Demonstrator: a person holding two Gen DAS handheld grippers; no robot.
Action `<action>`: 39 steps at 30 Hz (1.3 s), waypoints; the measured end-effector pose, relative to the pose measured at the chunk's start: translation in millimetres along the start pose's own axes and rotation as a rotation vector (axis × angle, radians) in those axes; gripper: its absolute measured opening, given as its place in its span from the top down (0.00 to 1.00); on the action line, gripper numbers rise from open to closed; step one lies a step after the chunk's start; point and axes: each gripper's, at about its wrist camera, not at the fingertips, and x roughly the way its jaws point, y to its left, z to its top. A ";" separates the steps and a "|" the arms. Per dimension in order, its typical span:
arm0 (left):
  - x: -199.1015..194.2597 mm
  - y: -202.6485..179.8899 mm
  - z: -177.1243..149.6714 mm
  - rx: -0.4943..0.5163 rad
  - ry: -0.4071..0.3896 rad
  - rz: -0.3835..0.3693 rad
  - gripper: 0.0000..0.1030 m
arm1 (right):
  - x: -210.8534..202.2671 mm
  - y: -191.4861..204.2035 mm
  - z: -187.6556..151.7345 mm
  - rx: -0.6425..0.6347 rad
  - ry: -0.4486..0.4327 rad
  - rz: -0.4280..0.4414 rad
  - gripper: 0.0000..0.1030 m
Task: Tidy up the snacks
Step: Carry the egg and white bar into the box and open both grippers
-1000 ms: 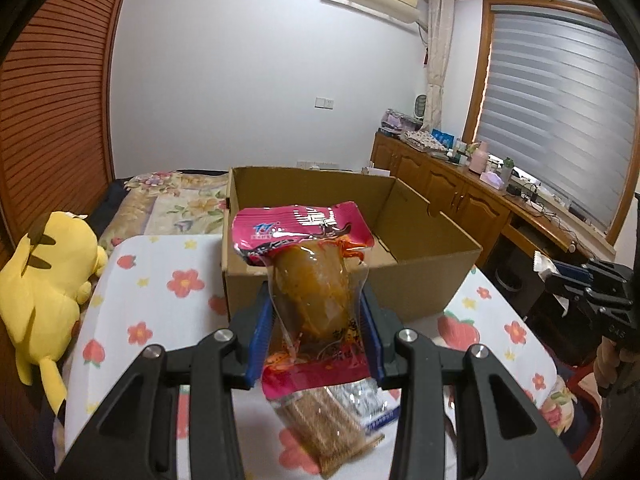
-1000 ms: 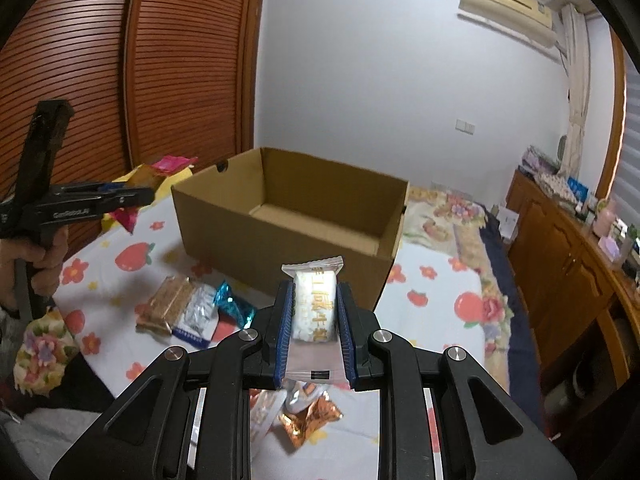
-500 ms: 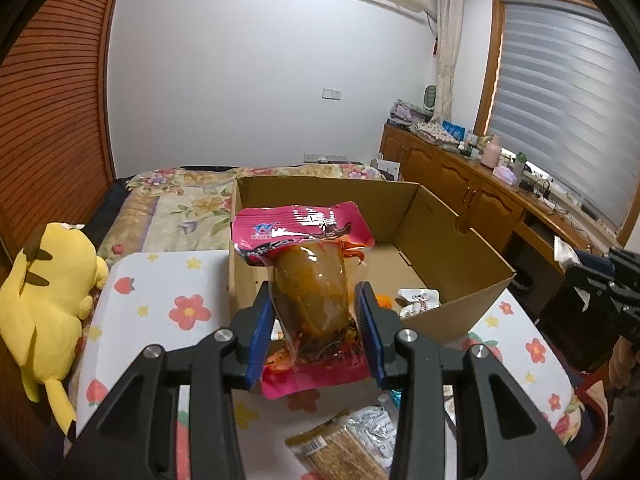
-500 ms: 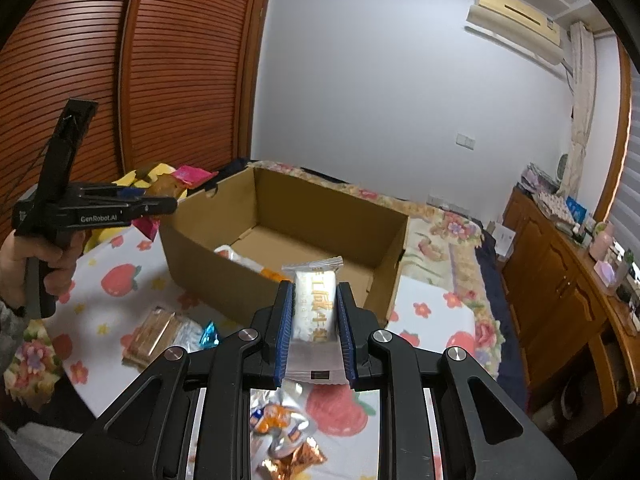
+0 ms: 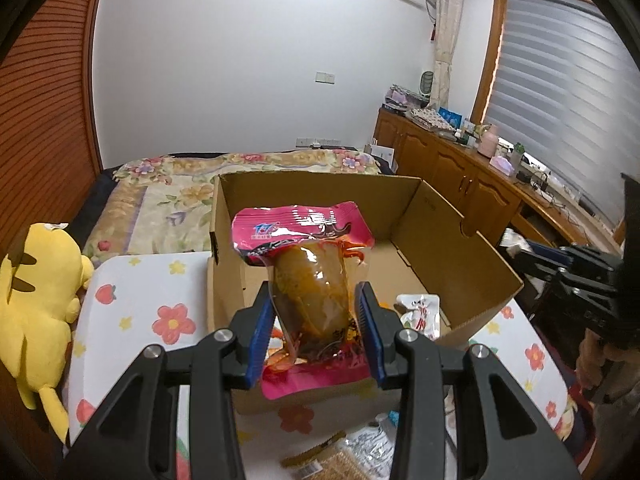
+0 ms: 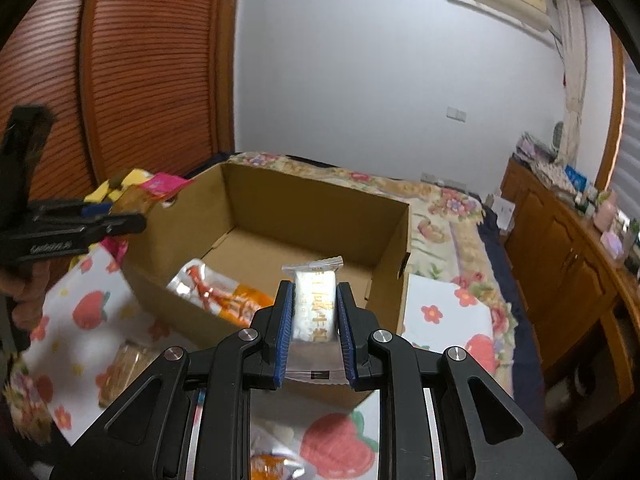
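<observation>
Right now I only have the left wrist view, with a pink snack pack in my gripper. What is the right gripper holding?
Observer: The right gripper is clamped on a small white packet.
Operator: Is it over the box?
Observer: It is at the near wall of the cardboard box, pointing in.
Operator: Anything in the box on that side?
Observer: An orange and silver packet lies on the floor near the front wall.

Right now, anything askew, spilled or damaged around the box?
Nothing damaged or spilled. The cardboard box sits upright with a couple of packets lying flat inside. The left claw grips the pink pouch, the right claw the white packet. Loose wrapped snacks lie scattered on the floral tablecloth, unsorted rather than odd.
</observation>
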 end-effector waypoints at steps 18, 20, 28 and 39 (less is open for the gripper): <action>39.9 -11.7 10.1 0.031 0.070 0.031 0.62 | 68.2 6.6 22.6 0.057 0.098 -0.006 0.81; 46.4 -11.7 10.5 0.029 0.087 0.029 0.62 | 73.6 10.4 22.5 0.058 0.111 0.000 0.81; 64.2 -15.0 -0.5 0.037 0.154 0.016 0.61 | 93.0 23.6 17.3 0.058 0.167 0.021 0.81; 72.9 -18.4 -4.2 0.042 0.206 -0.005 0.59 | 116.8 23.5 15.7 0.101 0.274 0.062 0.80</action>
